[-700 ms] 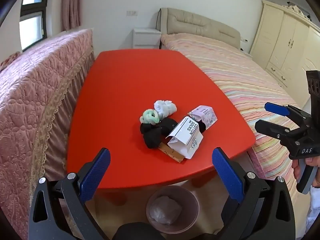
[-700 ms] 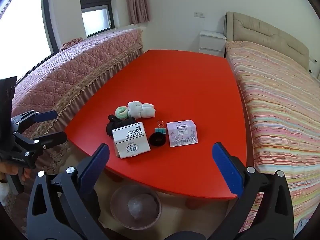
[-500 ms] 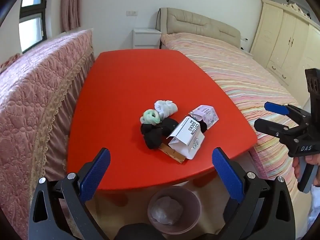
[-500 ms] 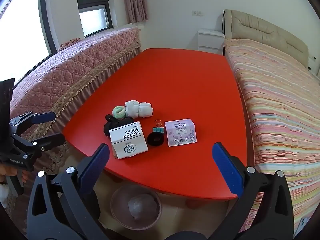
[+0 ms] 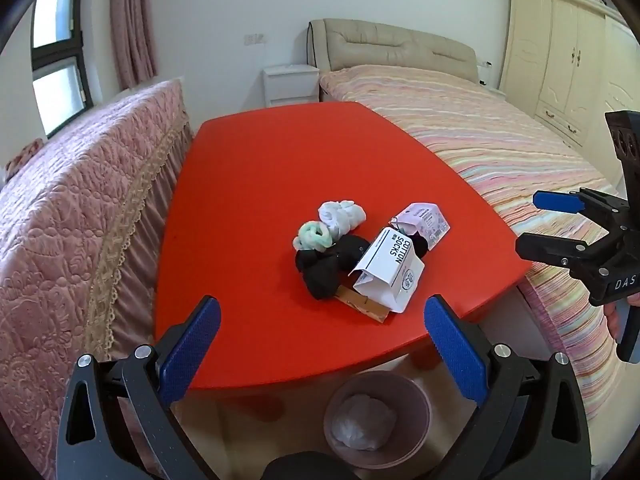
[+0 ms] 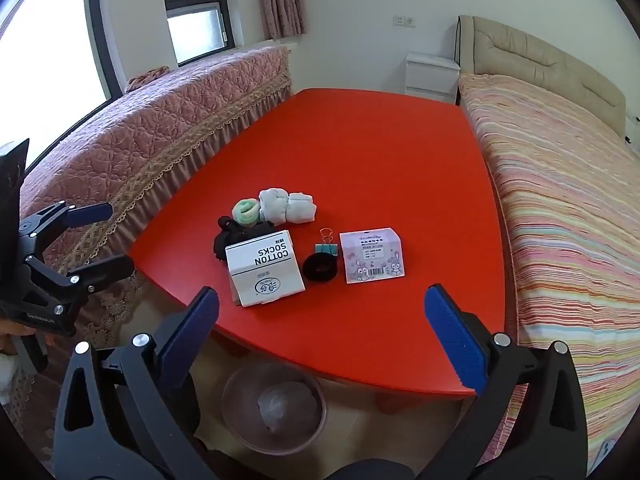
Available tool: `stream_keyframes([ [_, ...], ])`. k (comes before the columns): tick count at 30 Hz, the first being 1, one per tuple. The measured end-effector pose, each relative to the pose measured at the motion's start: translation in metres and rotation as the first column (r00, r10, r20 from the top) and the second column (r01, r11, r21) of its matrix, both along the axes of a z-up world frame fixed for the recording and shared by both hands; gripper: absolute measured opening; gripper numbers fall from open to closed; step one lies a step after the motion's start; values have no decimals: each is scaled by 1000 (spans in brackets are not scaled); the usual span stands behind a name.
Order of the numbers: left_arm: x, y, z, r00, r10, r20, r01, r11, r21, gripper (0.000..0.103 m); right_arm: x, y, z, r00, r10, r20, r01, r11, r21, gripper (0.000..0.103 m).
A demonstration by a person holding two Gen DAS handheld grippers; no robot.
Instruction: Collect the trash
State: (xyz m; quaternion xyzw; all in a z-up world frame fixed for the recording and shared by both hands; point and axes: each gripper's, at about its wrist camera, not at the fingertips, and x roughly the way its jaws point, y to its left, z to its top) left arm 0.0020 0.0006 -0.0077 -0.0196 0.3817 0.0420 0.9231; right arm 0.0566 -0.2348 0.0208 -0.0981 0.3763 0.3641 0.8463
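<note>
Both grippers, left gripper (image 5: 318,344) and right gripper (image 6: 322,340), hang spread wide and empty; approach the socks box (image 6: 264,270) squarely, with the bin (image 6: 274,410) waiting just below its counter (image 6: 360,152) edge.

The left gripper (image 5: 320,344) is a black, matte, two-finger clamp of angular plates with triangular cut-outs in each arm. Its fingers (image 5: 191,346) carry long royal-blue pads with a fine ribbed texture. Round silver screw heads sit at the pivots, two on each arm.

The right gripper (image 6: 322,344) is built the same: black skeletal arms, blue ribbed pads, paired silver screws. Seen side-on from the left wrist view, its body bears the white letters "DAS" and joins a grey handle below, with a dark block of round sockets rising above it. A small white inscription, too small to read, runs along the left gripper's body in the right wrist view.
</note>
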Motion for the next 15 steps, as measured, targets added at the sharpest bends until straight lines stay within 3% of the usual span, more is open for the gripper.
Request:
stream_keyframes([
  [15,-3,0,2,1000,9,5,-9,999,-36,97,0,-1,2,1000,0,-3,0,1000,-2,100],
])
